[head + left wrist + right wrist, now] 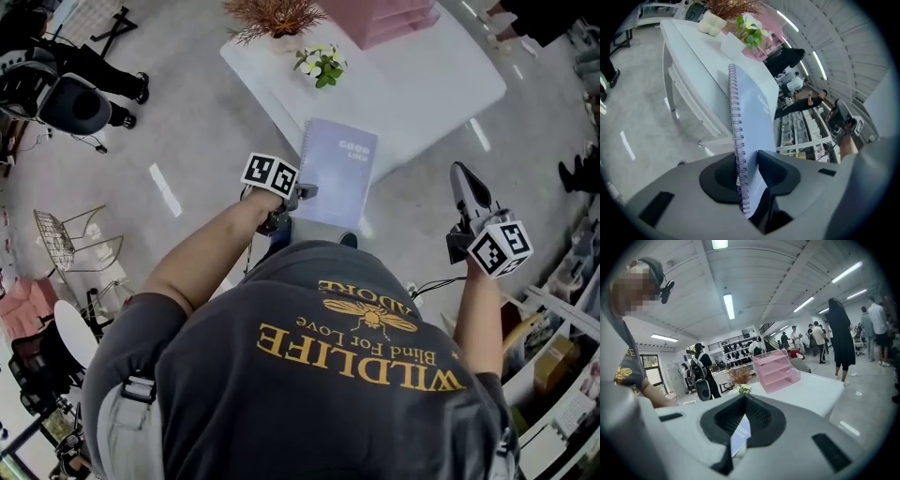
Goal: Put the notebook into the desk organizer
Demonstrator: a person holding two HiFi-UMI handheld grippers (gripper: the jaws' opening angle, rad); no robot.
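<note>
Dark grey T-shirt, yellow bee and lettering, black-and-white marker cubes

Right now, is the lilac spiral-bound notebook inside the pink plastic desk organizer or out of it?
Out. The left gripper pinches the notebook by its spiral edge; the pink organizer stands far across the white table.

- White table, standing on a grey floor.
- Dried reddish-brown plant, at the table's far edge.
- White flower sprig with green leaves, just beside the plant.
- Wire chair, well apart from the table.
- Bystander in black, standing beyond the table.
</note>
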